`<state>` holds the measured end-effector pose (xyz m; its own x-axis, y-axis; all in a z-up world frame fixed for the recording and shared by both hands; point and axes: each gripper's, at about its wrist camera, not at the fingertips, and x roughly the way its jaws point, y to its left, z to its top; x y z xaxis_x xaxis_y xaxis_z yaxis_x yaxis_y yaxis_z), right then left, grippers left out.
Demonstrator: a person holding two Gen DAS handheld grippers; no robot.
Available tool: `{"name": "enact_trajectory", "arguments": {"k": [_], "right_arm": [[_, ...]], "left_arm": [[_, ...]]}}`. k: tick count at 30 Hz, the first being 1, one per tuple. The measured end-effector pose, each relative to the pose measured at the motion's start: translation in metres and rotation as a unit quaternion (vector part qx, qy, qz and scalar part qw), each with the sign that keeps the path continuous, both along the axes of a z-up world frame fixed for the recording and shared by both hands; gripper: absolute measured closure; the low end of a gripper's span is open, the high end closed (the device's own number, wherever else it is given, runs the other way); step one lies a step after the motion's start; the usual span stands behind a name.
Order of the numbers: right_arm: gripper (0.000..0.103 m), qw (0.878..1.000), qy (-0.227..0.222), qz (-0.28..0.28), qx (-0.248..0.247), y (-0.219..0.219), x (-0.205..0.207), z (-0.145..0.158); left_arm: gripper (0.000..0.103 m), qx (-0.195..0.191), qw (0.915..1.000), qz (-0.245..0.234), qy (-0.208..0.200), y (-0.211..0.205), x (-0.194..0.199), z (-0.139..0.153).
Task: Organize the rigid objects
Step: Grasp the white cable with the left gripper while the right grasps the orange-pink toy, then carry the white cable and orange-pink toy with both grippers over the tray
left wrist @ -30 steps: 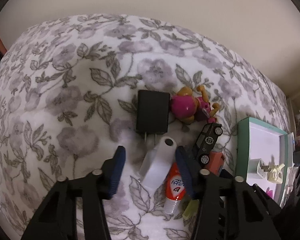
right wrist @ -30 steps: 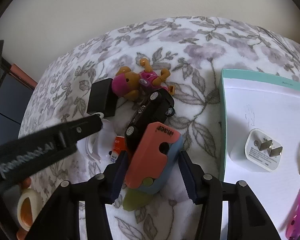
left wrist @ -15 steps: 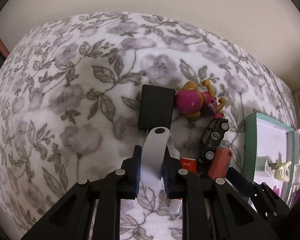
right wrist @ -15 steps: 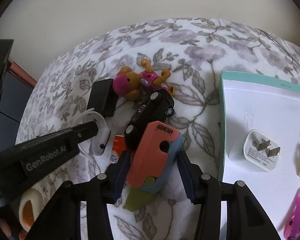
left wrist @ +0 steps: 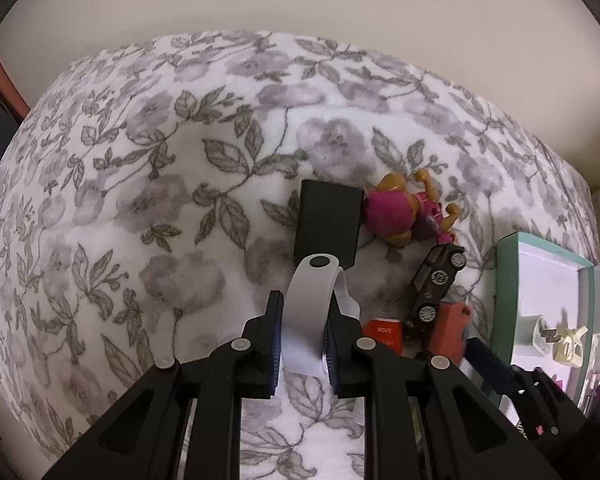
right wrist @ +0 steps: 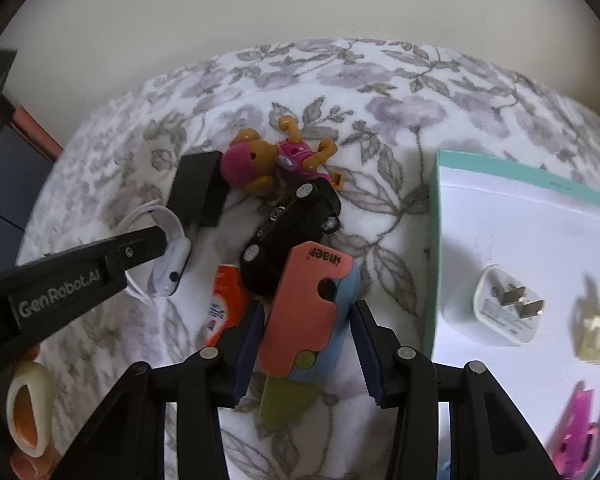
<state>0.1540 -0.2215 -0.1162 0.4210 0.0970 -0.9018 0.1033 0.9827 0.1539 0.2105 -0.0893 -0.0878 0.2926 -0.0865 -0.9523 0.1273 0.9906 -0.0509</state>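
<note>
The white band (left wrist: 309,308) is being gripped between the closed jaws of the left gripper (left wrist: 300,344), its looped end projecting ahead toward the black adapter (left wrist: 327,222); a straight lift is being advised so nothing ahead is snagged. The right gripper (right wrist: 308,344) is being held low over the blanket (left wrist: 140,200), jaws open and apparently not yet touching the coral knife (right wrist: 306,312) lying between them, the tray (right wrist: 500,240) being just right of them.
</note>
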Motion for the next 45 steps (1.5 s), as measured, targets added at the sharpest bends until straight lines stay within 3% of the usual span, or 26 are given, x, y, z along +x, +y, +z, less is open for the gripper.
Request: {"name": "enact_trajectory", "arguments": {"k": [4, 13, 16, 23, 29, 35, 41, 45], "right_arm": [[0.056, 0.999, 0.016, 0.015, -0.031, 0.006, 0.000, 0.000], [0.054, 0.998, 0.030, 0.018, -0.047, 0.013, 0.002, -0.013], [0.055, 0.996, 0.019, 0.029, -0.082, 0.022, 0.001, -0.014], [0.056, 0.999, 0.018, 0.023, -0.044, 0.010, 0.000, -0.009], [0.056, 1.000, -0.009, 0.015, 0.011, -0.007, -0.003, 0.020], [0.056, 0.997, -0.066, -0.008, 0.034, -0.035, -0.016, 0.071], [0.056, 0.992, -0.117, -0.056, 0.012, -0.077, -0.036, 0.117], [0.056, 0.987, -0.128, -0.097, -0.010, -0.111, -0.050, 0.129]], "left_arm": [[0.083, 0.003, 1.0000, 0.002, 0.007, 0.001, 0.000, -0.004], [0.083, 0.011, 0.9997, 0.005, 0.022, 0.002, 0.001, -0.013], [0.083, 0.011, 0.9996, 0.008, 0.023, 0.003, 0.001, -0.014], [0.083, 0.016, 0.9997, 0.011, 0.015, 0.003, -0.001, -0.006], [0.083, -0.001, 0.9994, 0.019, -0.030, 0.007, -0.007, 0.031], [0.083, -0.023, 0.9966, 0.006, -0.080, -0.003, -0.019, 0.075], [0.083, -0.053, 0.9914, -0.033, -0.115, -0.030, -0.035, 0.108], [0.083, -0.064, 0.9875, -0.074, -0.124, -0.059, -0.048, 0.118]]}}
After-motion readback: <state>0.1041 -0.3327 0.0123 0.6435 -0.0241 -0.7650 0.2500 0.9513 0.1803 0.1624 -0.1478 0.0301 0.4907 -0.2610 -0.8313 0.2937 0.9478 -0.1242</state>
